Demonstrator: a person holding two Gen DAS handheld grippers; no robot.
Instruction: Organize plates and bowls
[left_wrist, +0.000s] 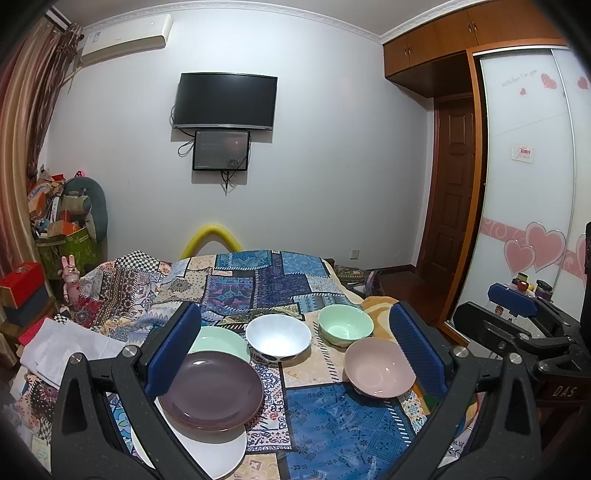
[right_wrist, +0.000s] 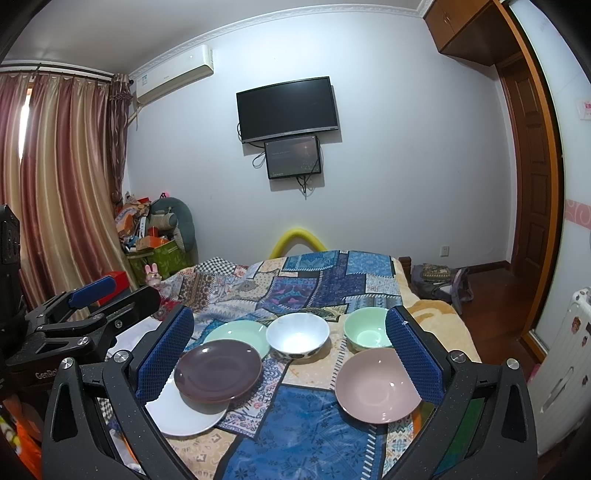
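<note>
Bed (right_wrist: 325, 435), patchwork-covered, carrying all the crockery ahead of both grippers.

Left gripper (left_wrist: 295, 347): held level above the near edge of the bed, fingers (left_wrist: 173, 347) spread wide apart, nothing gripped.

Right gripper (right_wrist: 291, 347): alongside, same level pose, fingers (right_wrist: 413, 354) likewise spread, nothing gripped.

White plate (right_wrist: 184, 413): under the left fingertip, lowest of an overlapping spread.

Purple plate (left_wrist: 210, 391): resting on the white plate, just inside the left fingertip.

Green plate (left_wrist: 221, 341): partly beneath the purple plate's far rim.

Pink bowl (left_wrist: 380, 367): upright, just inside the right fingertip.

White bowl (left_wrist: 279, 338): upright, midway between the fingertips, farther out.

Green bowl (left_wrist: 345, 325): upright, beyond the pink bowl.
</note>
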